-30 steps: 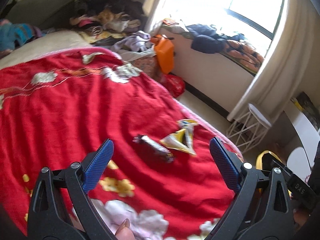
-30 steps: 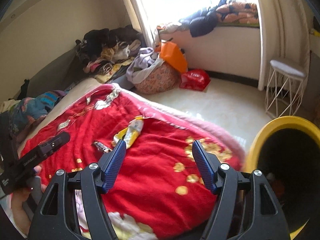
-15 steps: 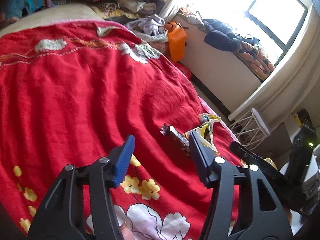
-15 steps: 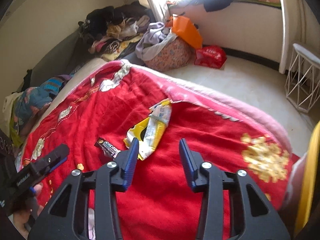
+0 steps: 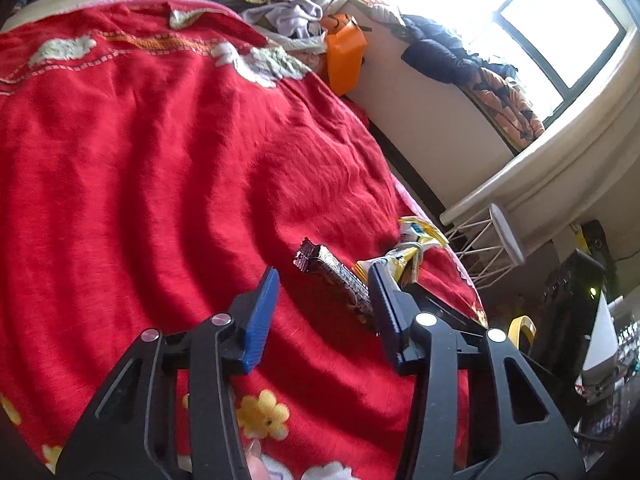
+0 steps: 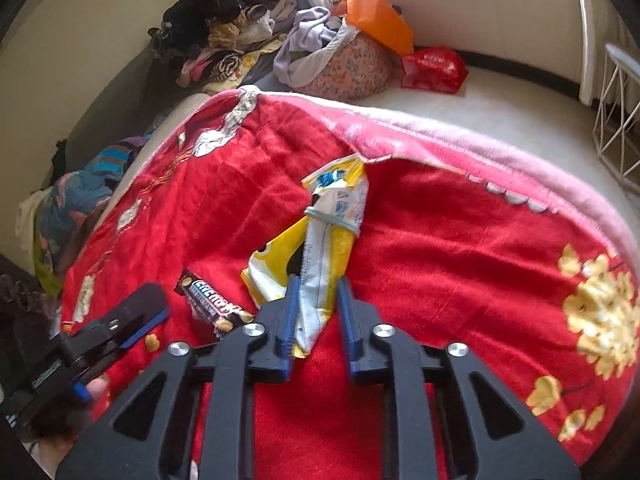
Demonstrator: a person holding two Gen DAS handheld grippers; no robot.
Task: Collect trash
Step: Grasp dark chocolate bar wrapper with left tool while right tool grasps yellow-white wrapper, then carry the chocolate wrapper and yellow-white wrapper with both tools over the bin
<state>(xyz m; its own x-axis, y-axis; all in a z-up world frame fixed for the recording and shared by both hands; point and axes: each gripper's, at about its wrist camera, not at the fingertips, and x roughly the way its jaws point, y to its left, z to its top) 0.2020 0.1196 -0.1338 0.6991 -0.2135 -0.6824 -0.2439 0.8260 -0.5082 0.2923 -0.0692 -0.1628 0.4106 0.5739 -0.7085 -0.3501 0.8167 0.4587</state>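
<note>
A dark chocolate bar wrapper (image 5: 334, 276) and a yellow and white snack bag (image 5: 412, 246) lie on the red bedspread (image 5: 160, 160). My left gripper (image 5: 324, 280) is open, its right finger over the wrapper's near end. In the right wrist view my right gripper (image 6: 318, 288) is open and narrow, its fingers on either side of the snack bag's (image 6: 324, 236) near end. The wrapper (image 6: 212, 308) lies to its left, with the left gripper (image 6: 132, 320) just beyond.
A yellow bin rim (image 5: 520, 328) shows past the bed's edge. A white wire stool (image 5: 500, 236) stands on the floor by the window. A laundry heap (image 6: 332, 52), an orange bag (image 6: 376, 24) and a red bag (image 6: 432, 68) sit on the floor.
Both grippers moved forward and down toward the trash. The left one narrowed and reached the wrapper. The right one narrowed around the snack bag's end.
</note>
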